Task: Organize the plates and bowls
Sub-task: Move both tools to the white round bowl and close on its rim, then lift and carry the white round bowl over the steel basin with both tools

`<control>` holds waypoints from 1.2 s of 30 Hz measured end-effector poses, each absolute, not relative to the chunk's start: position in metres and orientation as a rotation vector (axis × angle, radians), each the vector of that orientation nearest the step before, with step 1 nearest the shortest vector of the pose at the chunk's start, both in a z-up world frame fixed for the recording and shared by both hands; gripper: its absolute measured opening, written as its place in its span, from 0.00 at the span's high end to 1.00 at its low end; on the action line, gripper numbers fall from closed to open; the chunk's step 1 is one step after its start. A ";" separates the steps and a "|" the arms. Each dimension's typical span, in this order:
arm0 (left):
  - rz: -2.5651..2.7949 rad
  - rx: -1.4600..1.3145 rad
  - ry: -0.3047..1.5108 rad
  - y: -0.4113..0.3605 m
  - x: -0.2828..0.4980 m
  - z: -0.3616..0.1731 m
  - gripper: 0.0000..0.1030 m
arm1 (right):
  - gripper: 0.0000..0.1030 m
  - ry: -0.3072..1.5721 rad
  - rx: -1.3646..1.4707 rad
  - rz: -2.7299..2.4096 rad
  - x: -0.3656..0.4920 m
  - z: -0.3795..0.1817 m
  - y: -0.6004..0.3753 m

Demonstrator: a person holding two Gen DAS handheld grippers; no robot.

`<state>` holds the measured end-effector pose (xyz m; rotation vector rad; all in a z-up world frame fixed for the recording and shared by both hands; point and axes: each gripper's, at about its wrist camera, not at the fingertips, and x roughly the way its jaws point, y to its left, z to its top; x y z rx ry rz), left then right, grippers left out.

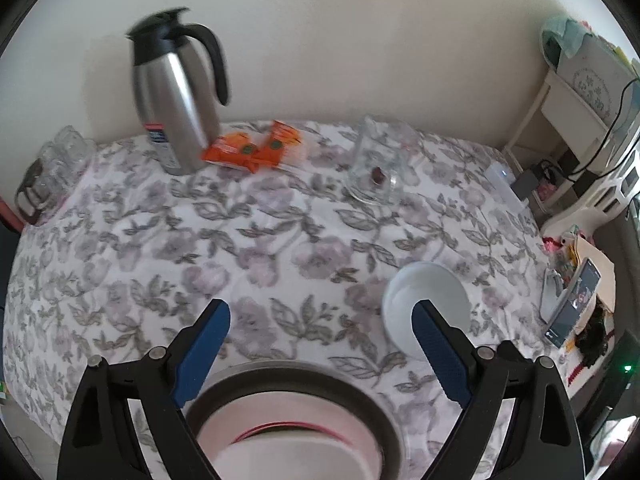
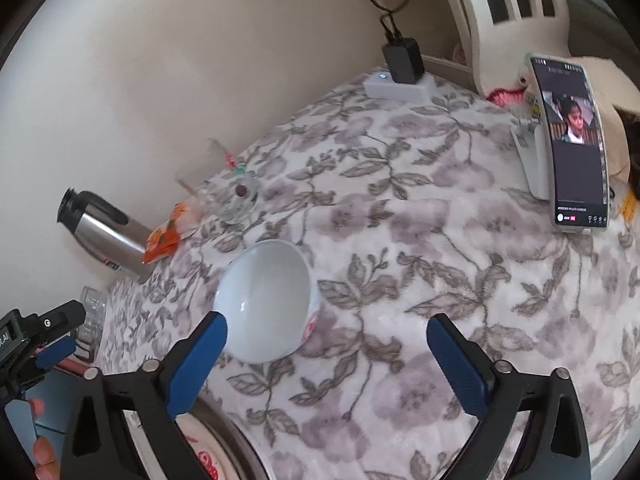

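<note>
White bowl [image 2: 266, 300] sits upright on floral surface [image 2: 420, 280], beside dark-rimmed plate stack [image 1: 292, 412]. Right claw [image 2: 326, 356] wide open, empty, its left finger at bowl rim. Left claw [image 1: 320, 344] open, empty, over plates. Best: straddle rim wall, pinch firmly, lift level.

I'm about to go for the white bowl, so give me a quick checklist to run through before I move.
1. Right gripper open and empty: ok.
2. Left gripper open and empty: ok.
3. White bowl upright and empty: ok.
4. Bowl centred between the right fingers: not ok, it sits toward the left finger.
5. Floral tablecloth beside the bowl free of clutter: ok.
6. Dark-rimmed plate stable below: cannot tell.
</note>
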<state>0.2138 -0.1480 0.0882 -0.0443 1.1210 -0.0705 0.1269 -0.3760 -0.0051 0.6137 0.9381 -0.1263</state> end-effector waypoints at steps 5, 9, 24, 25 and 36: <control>-0.071 -0.036 1.206 -0.169 0.233 0.064 0.25 | 0.16 0.963 0.603 -0.118 0.139 -0.015 -0.375; -0.065 -0.030 1.268 -0.181 0.246 0.044 0.31 | 0.24 0.982 0.587 -0.099 0.149 -0.024 -0.370; -0.105 0.036 1.398 -0.220 0.274 -0.013 0.62 | 0.49 1.058 0.601 -0.074 0.175 -0.059 -0.367; -0.107 0.040 1.404 -0.222 0.275 -0.016 0.64 | 0.51 1.062 0.600 -0.076 0.175 -0.061 -0.367; -0.111 0.062 1.436 -0.228 0.280 -0.040 0.87 | 0.77 1.059 0.601 -0.035 0.181 -0.064 -0.361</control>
